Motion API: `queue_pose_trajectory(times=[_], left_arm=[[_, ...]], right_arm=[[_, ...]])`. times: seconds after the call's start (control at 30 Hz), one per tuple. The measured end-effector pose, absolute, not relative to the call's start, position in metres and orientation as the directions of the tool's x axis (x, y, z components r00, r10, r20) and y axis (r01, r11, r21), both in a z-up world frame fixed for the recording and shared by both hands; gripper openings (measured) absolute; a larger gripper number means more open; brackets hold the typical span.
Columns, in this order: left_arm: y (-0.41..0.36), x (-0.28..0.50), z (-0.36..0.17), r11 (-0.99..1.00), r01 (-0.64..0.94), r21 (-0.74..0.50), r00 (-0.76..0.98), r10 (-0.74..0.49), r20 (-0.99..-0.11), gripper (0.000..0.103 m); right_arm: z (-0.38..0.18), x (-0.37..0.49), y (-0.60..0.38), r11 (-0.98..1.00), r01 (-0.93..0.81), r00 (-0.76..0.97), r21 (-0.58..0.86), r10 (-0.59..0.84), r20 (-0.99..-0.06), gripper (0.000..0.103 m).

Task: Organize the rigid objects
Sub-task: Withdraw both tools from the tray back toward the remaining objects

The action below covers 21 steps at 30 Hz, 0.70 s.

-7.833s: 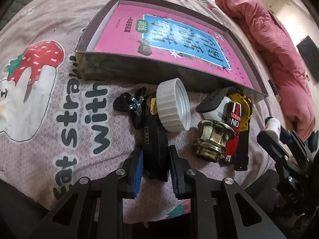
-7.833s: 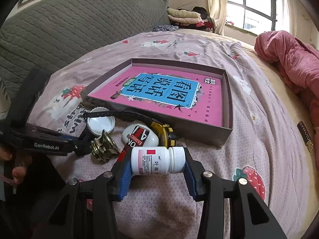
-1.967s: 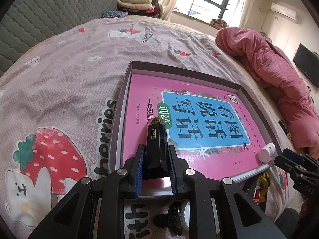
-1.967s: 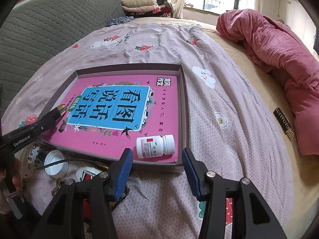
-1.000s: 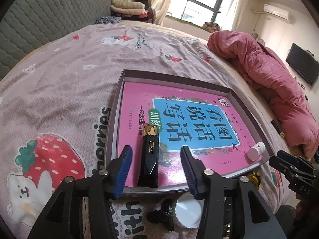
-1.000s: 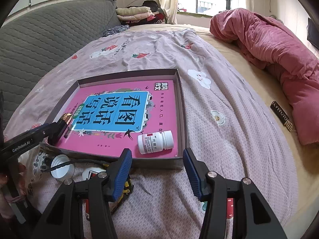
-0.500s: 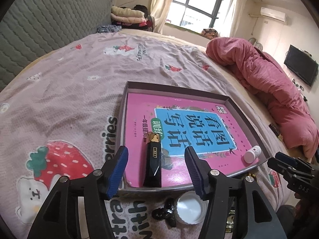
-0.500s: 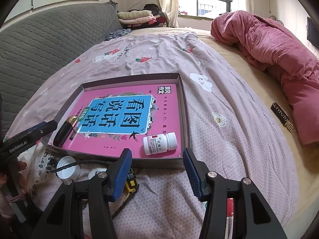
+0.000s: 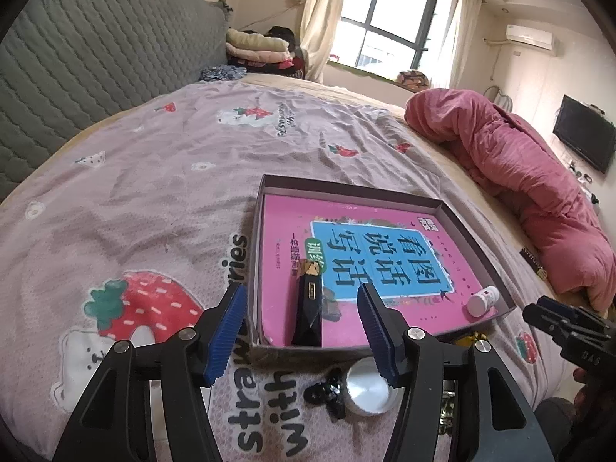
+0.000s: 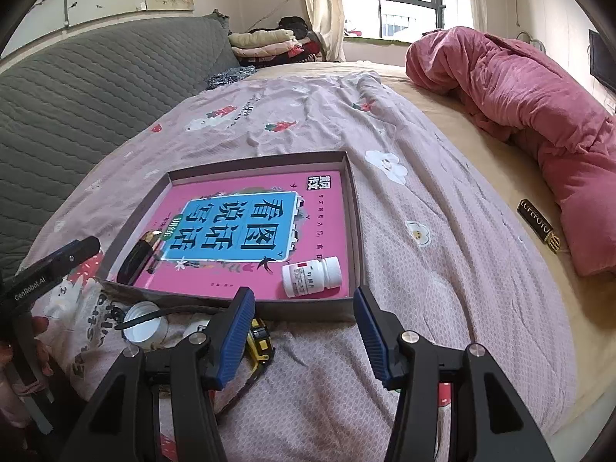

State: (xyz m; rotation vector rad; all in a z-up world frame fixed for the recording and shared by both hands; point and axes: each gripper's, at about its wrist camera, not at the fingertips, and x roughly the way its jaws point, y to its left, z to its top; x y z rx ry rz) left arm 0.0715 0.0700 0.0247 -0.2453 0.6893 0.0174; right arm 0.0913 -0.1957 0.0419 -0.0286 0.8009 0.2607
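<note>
A shallow brown box (image 9: 346,188) (image 10: 356,223) with a pink book in it lies on the bed. A black faceted bottle (image 9: 309,308) (image 10: 134,256) lies in its near left corner. A white pill bottle (image 9: 482,301) (image 10: 312,271) lies in its near right corner. My left gripper (image 9: 302,327) is open and empty, held above the box's near edge. My right gripper (image 10: 304,327) is open and empty, just in front of the box. A white lid (image 9: 367,387) (image 10: 144,323), a black clip (image 9: 327,392) and a yellow tape measure (image 10: 260,340) lie on the sheet in front of the box.
The bed has a pink strawberry-print sheet (image 9: 154,192). A red quilt (image 9: 539,192) (image 10: 539,96) is bunched at the right. A grey padded headboard (image 10: 77,107) is at the left. A small black tag (image 10: 537,227) lies near the quilt. Folded clothes (image 9: 258,48) are stacked by the window.
Both grippers have let go of their bottles in the box, opened wide and drawn back and up from it. The bottles lie still.
</note>
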Motion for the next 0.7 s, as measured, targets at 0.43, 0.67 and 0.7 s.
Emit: queue_pose_trajectory(times=[0.43,0.67,0.7], left_arm=[[0.063,0.048,0.038,0.982,-0.112,-0.152,0.792,-0.004,-0.610,0.071],[0.052,0.041,0.041,0.989,-0.085,-0.122,0.796,-0.006,-0.605,0.071],[0.051,0.040,0.041,0.990,-0.082,-0.118,0.796,-0.006,-0.606,0.071]], right_arm=[[0.050,0.079,-0.195,0.962,-0.254,0.681,0.095,0.248,-0.689,0.053],[0.053,0.074,-0.198,0.960,-0.260,0.687,0.102,0.258,-0.679,0.053],[0.053,0.074,-0.198,0.960,-0.260,0.687,0.104,0.260,-0.679,0.053]])
